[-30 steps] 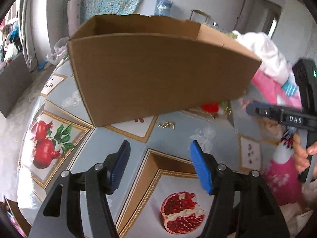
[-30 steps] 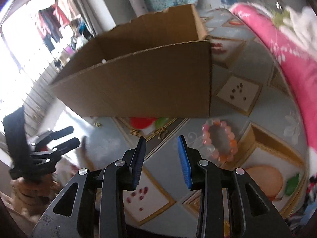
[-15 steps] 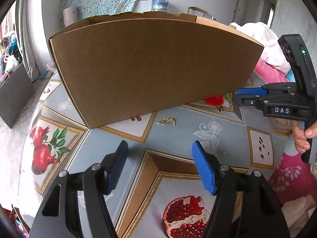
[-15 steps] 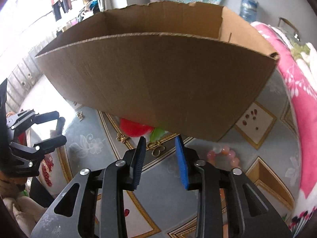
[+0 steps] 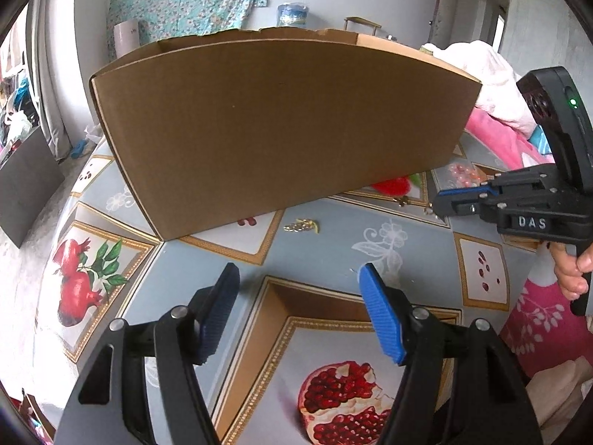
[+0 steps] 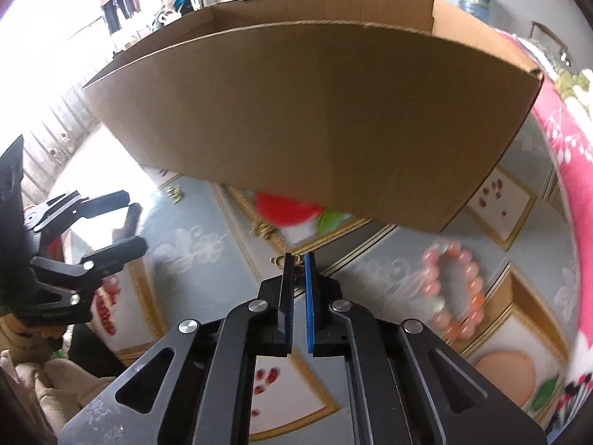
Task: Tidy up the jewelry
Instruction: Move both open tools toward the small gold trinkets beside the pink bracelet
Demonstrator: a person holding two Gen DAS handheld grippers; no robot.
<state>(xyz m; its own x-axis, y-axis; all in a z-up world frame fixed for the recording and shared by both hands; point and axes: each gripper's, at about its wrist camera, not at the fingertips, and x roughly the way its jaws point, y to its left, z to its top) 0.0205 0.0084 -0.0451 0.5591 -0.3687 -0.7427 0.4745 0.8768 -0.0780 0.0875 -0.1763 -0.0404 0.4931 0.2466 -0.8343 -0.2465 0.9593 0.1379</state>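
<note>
A big open cardboard box point(image 5: 281, 126) stands on the patterned tablecloth; it also shows in the right wrist view point(image 6: 315, 122). My right gripper point(image 6: 299, 259) is nearly shut around a small gold earring point(image 6: 280, 259) on the cloth in front of the box; it also shows in the left wrist view point(image 5: 443, 202). A second gold piece point(image 6: 261, 230) lies just beyond. A gold earring point(image 5: 302, 225) lies ahead of my open, empty left gripper point(image 5: 298, 278). A pink bead bracelet point(image 6: 454, 289) lies to the right.
A pink and white cloth pile point(image 5: 493, 111) lies right of the box. The table's left edge point(image 5: 48, 244) drops to the floor. The left gripper point(image 6: 122, 222) appears at the left in the right wrist view.
My right gripper has moved down to the gold earring and closed from wide open to nearly shut. The left gripper has stayed open, shifting slightly.
</note>
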